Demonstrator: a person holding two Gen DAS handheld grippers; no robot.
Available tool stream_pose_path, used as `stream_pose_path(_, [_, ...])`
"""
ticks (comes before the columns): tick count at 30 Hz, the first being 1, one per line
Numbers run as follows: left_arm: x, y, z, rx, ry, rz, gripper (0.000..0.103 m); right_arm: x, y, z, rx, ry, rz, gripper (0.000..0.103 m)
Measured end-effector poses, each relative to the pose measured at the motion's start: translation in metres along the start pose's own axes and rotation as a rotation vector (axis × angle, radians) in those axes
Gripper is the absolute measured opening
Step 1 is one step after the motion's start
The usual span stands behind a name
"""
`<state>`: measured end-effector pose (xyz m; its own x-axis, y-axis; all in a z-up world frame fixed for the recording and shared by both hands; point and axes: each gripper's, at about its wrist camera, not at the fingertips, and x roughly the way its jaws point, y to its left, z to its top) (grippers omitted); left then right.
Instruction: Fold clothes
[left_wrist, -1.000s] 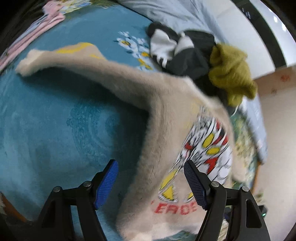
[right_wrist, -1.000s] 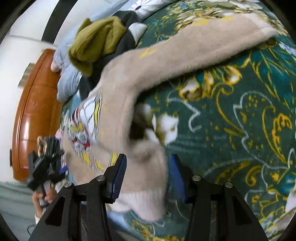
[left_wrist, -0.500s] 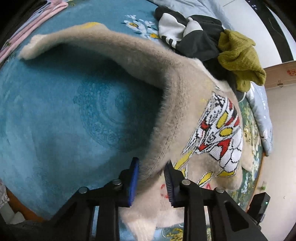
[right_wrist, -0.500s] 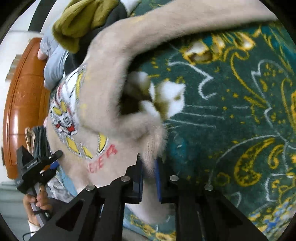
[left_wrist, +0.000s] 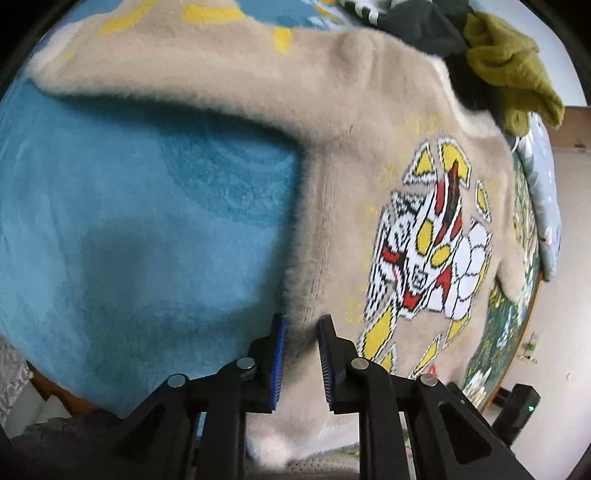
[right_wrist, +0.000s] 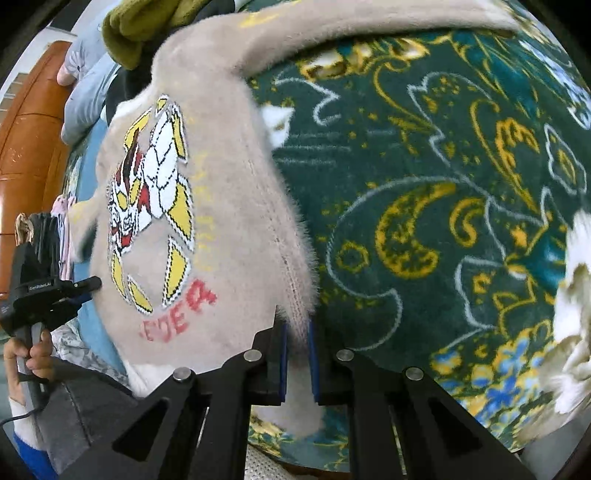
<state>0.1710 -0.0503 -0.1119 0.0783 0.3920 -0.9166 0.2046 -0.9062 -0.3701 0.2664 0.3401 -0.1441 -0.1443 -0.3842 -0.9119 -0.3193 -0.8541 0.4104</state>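
Note:
A fuzzy beige sweater (left_wrist: 340, 177) with a red, white and yellow robot figure on its front lies face up on a patterned blanket. My left gripper (left_wrist: 301, 332) is shut on the sweater's left side seam near the hem. My right gripper (right_wrist: 295, 326) is shut on the sweater (right_wrist: 229, 206) at its right side seam near the hem. One sleeve stretches to the far left in the left wrist view, the other to the upper right in the right wrist view. The left gripper (right_wrist: 85, 286) also shows at the left of the right wrist view.
A pile of clothes lies beyond the collar: an olive knit (left_wrist: 513, 66) and a black-and-white garment (left_wrist: 413, 18). The blanket is blue (left_wrist: 129, 221) on the left, dark green with gold paisley (right_wrist: 443, 184) on the right. A wooden headboard (right_wrist: 29, 122) stands far left.
Both grippers closed on the sweater's side seams near the hem. The sweater body, bunched and lifted before, now lies spread flatter with the picture facing up.

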Motion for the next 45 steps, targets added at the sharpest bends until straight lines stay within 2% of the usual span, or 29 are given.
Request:
stream_pose_path(1, [-0.006, 0.000, 0.001, -0.006, -0.035, -0.006, 0.032, -0.004, 0.001, 0.004, -0.002, -0.008, 0.017, 0.013])
stream_pose_path(2, [-0.013, 0.000, 0.002, -0.013, -0.072, -0.018, 0.045, -0.009, 0.001, 0.009, -0.002, -0.020, 0.038, 0.015])
stream_pose_path(4, [-0.021, 0.006, 0.004, -0.047, -0.122, -0.054, 0.058, -0.026, -0.007, 0.021, 0.020, -0.097, 0.066, 0.029])
stream_pose_path(5, [-0.024, 0.010, 0.005, -0.066, -0.144, -0.073, 0.059, -0.035, -0.012, 0.028, 0.033, -0.140, 0.079, 0.039])
stream_pose_path(9, [-0.038, 0.024, 0.008, -0.142, -0.234, -0.149, 0.060, -0.047, -0.050, 0.069, 0.256, -0.278, 0.132, 0.050])
stream_pose_path(14, [-0.054, 0.042, 0.012, -0.237, -0.347, -0.244, 0.060, -0.044, -0.118, 0.113, 0.562, -0.403, 0.241, 0.052])
stream_pose_path(17, [-0.062, 0.052, 0.012, -0.298, -0.403, -0.300, 0.060, -0.048, -0.144, 0.128, 0.663, -0.493, 0.267, 0.057])
stream_pose_path(19, [-0.067, 0.059, 0.010, -0.341, -0.434, -0.336, 0.060, -0.062, -0.162, 0.134, 0.693, -0.534, 0.242, 0.057])
stream_pose_path(23, [-0.063, 0.063, 0.013, -0.400, -0.456, -0.395, 0.060, -0.064, -0.187, 0.152, 0.692, -0.542, 0.222, 0.058])
stream_pose_path(26, [-0.058, 0.057, 0.021, -0.418, -0.454, -0.380, 0.060, -0.061, -0.192, 0.155, 0.716, -0.551, 0.257, 0.060])
stream_pose_path(28, [-0.056, 0.056, 0.021, -0.415, -0.444, -0.363, 0.060, -0.058, -0.192, 0.154, 0.728, -0.551, 0.272, 0.056])
stream_pose_path(29, [-0.051, 0.052, 0.025, -0.413, -0.440, -0.356, 0.060, -0.058, -0.193, 0.154, 0.734, -0.550, 0.276, 0.042])
stream_pose_path(30, [-0.050, 0.050, 0.026, -0.411, -0.442, -0.354, 0.060, -0.059, -0.195, 0.154, 0.739, -0.545, 0.279, 0.021])
stream_pose_path(33, [-0.053, 0.049, 0.022, -0.405, -0.451, -0.356, 0.060, -0.065, -0.196, 0.152, 0.743, -0.536, 0.283, 0.016])
stream_pose_path(37, [-0.058, 0.051, 0.018, -0.406, -0.466, -0.357, 0.060, -0.083, -0.181, 0.153, 0.692, -0.562, 0.271, 0.014])
stream_pose_path(40, [-0.064, 0.052, 0.014, -0.401, -0.494, -0.367, 0.060, -0.115, -0.151, 0.155, 0.590, -0.627, 0.275, 0.014])
stream_pose_path(45, [-0.067, 0.057, 0.013, -0.404, -0.509, -0.384, 0.060, -0.174, -0.057, 0.163, 0.247, -0.717, 0.295, 0.014])
